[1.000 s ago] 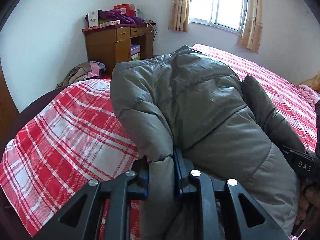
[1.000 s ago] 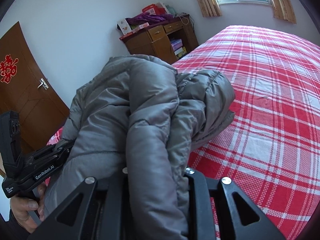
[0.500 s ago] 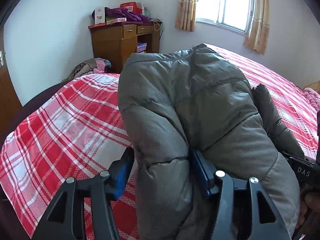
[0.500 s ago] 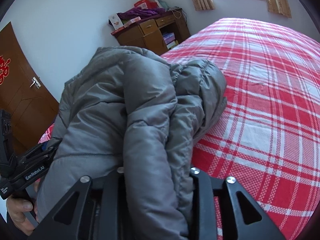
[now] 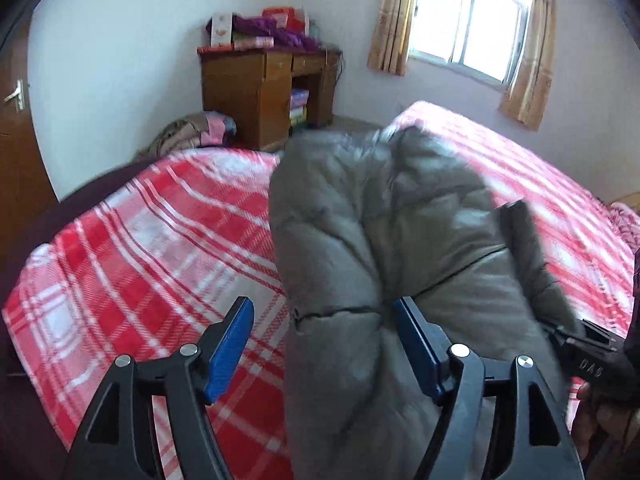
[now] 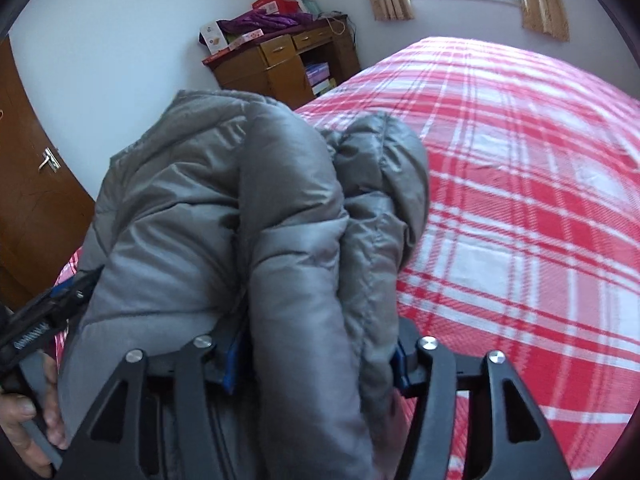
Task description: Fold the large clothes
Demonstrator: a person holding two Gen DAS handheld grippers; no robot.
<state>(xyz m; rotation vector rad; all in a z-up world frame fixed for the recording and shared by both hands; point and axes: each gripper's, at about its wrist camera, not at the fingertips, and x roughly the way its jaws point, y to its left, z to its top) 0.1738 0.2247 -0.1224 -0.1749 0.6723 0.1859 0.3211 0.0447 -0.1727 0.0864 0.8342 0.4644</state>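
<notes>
- Left claw: jaws opening, wide apart. Left blue pad clear of the fabric; right blue pad sits against the grey puffer jacket. A fold of jacket lies between them, not pinched.
- Right claw: jaws opening too. A thick roll of jacket fills the gap; blue pads only peek out either side (cannot tell if they still press on it).
- Jacket: bundled, puffy, folded over itself; heaped near the bed's near edge, toward its left corner, bulk running toward the bed's middle. Hood or sleeve end droops onto the sheet on the right side.
- Bed: red-and-white plaid sheet, bare to the right of the jacket and toward the far edge.
- Each wrist view catches the other claw at the frame edge, with a person's hand on its handle (left view is motion-blurred).
- Beyond the bed: wooden cabinet against the wall with boxes and purple cloth on top, clothes pile on the floor beside it, curtained window, brown door at left.
</notes>
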